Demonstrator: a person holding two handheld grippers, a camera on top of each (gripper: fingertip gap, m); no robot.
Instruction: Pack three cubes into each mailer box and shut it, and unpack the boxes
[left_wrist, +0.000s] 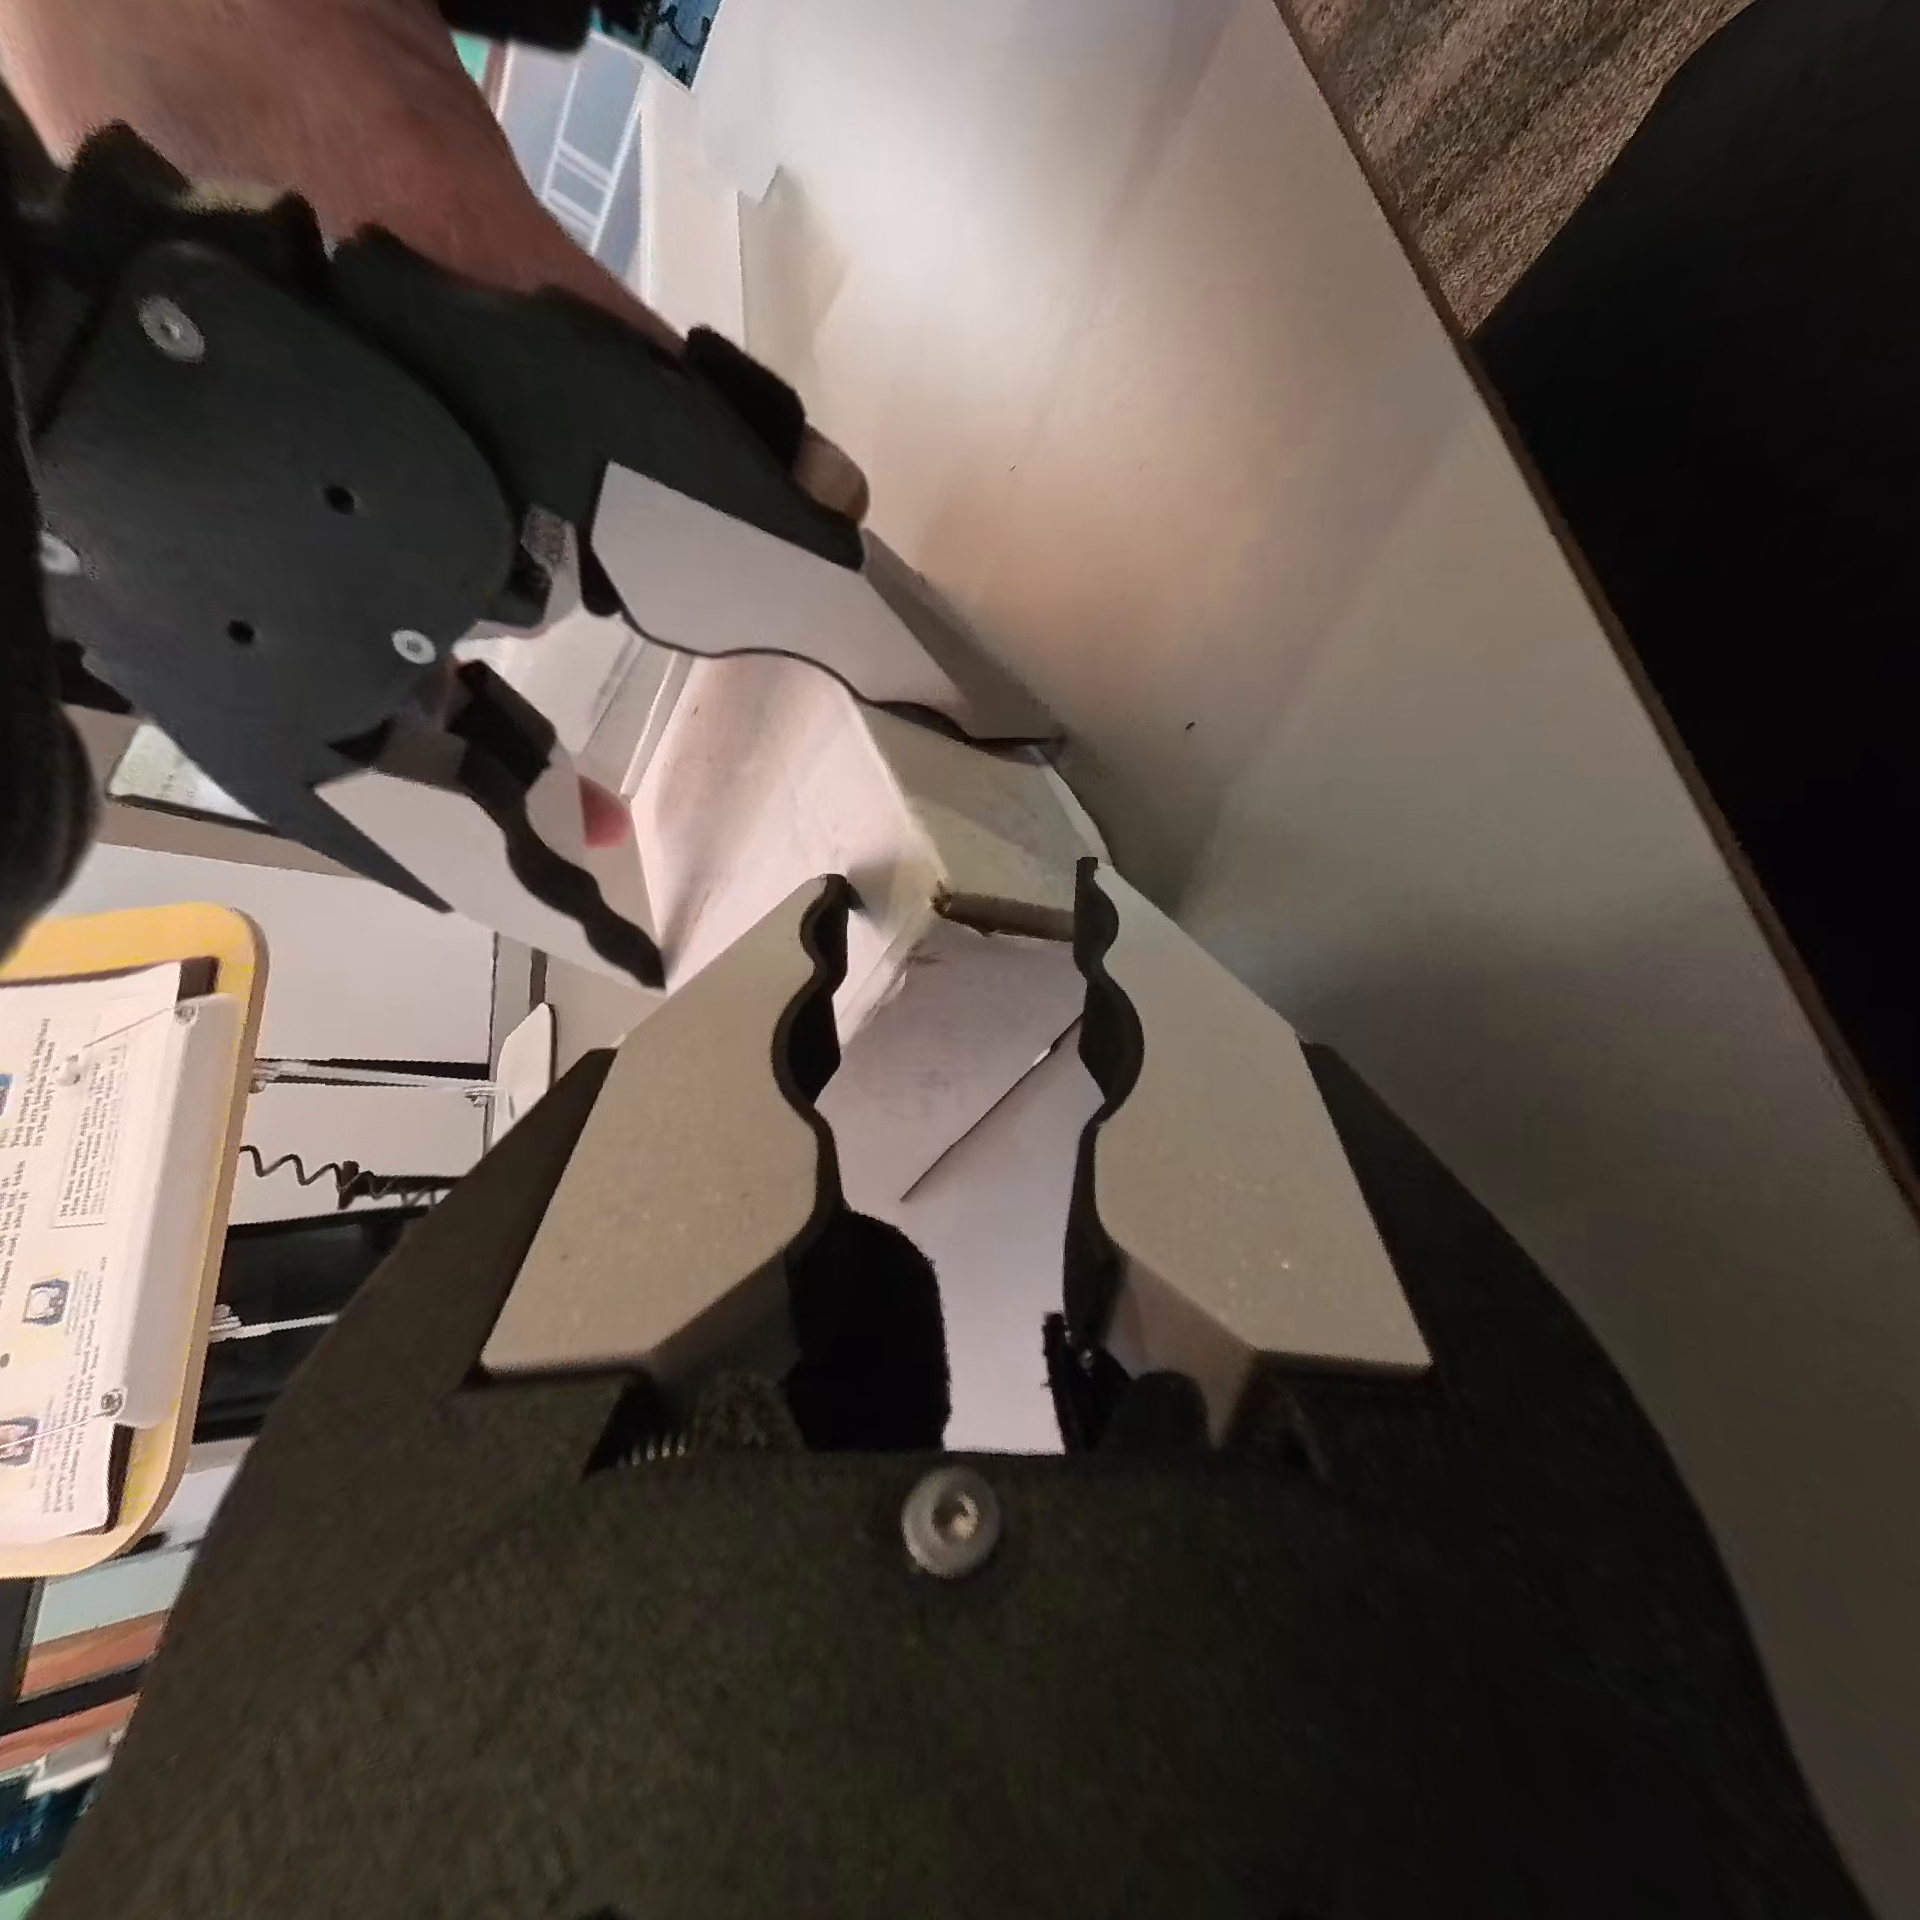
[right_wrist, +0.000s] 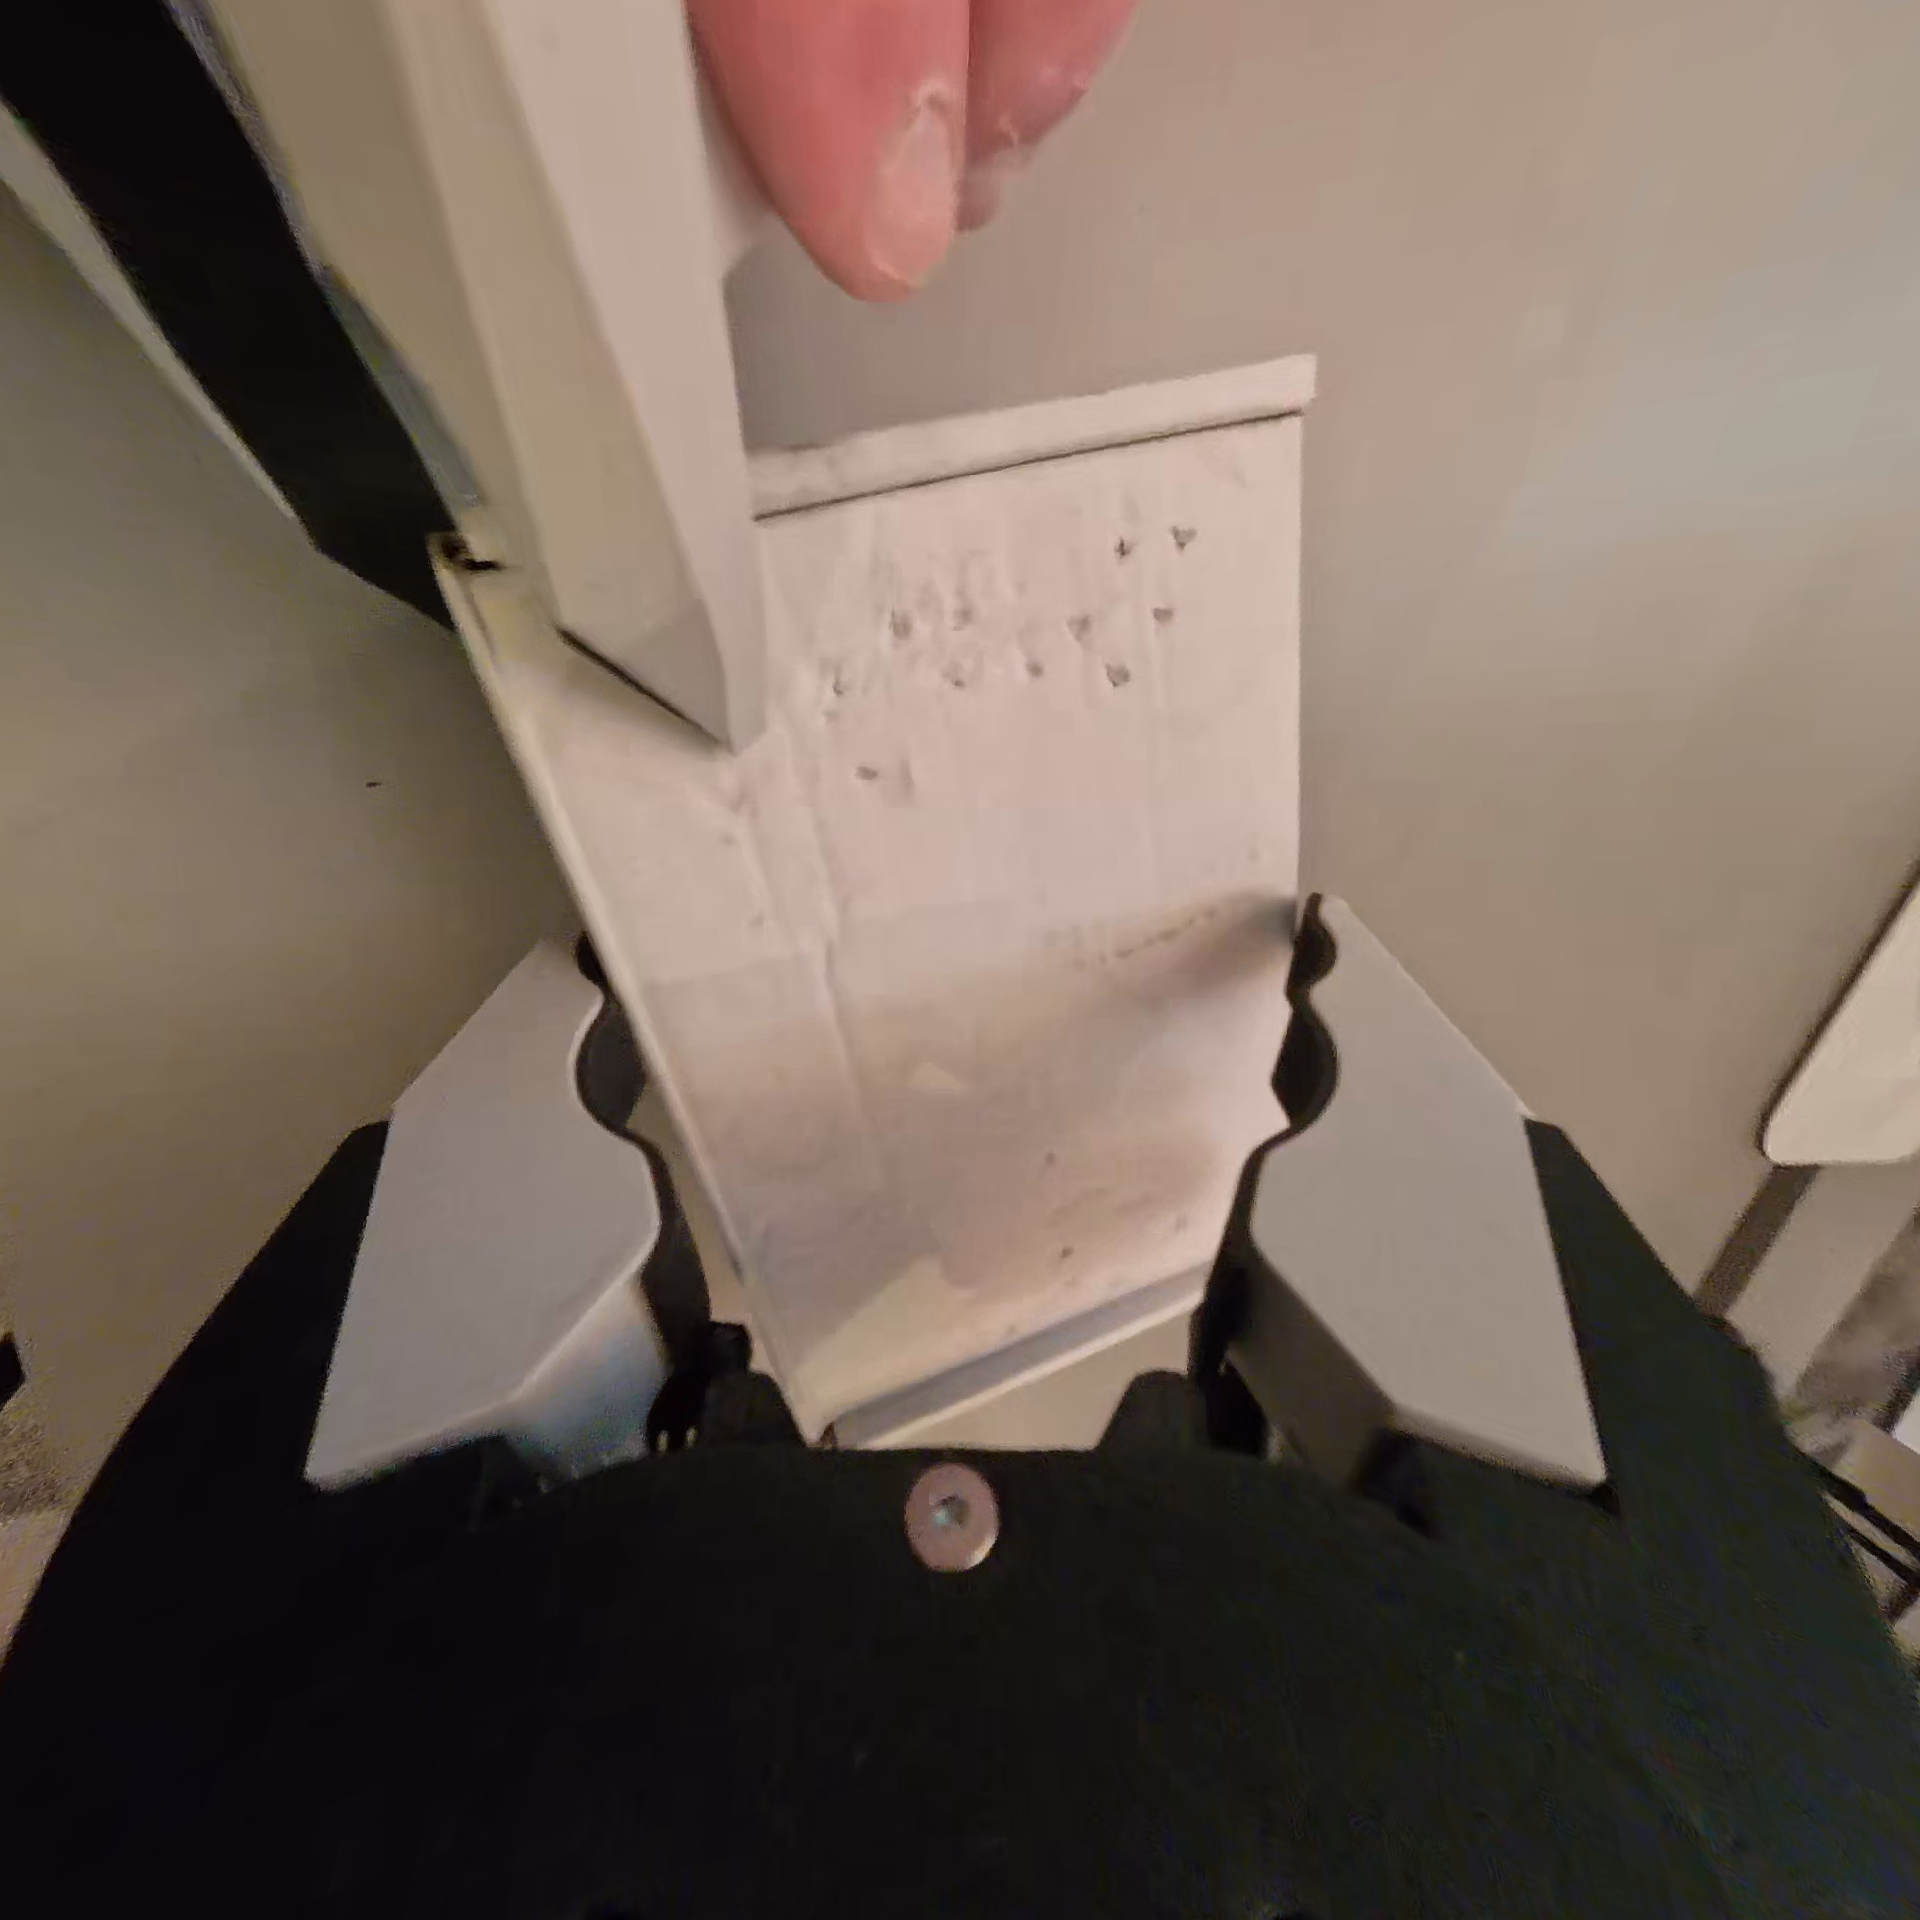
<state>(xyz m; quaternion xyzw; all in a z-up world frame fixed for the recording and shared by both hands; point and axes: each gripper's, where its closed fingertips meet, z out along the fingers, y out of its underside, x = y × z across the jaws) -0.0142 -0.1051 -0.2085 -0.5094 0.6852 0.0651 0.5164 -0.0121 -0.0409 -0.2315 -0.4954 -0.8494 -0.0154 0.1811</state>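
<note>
A white mailer box (left_wrist: 769, 790) lies on the white table, and no cubes show. My left gripper (left_wrist: 958, 876) sits at the box's end corner. Its jaws are narrowly apart around a white flap (left_wrist: 956, 1039), and I cannot see whether they pinch it. My right gripper (right_wrist: 951, 945) has its jaws wide apart, straddling a dented white panel of the box (right_wrist: 1029, 779). It also shows in the left wrist view (left_wrist: 810, 831), held by a gloved hand, one finger above the box and one below. Two bare fingertips (right_wrist: 883, 156) press on the box wall (right_wrist: 613, 416).
The white table (left_wrist: 1299, 727) ends at a dark edge (left_wrist: 1662, 727) on the right, with grey carpet (left_wrist: 1507, 125) beyond. A yellow-rimmed tray with printed sheets (left_wrist: 114, 1226) is at the left. A second white table edge (right_wrist: 1849, 1070) is at the right.
</note>
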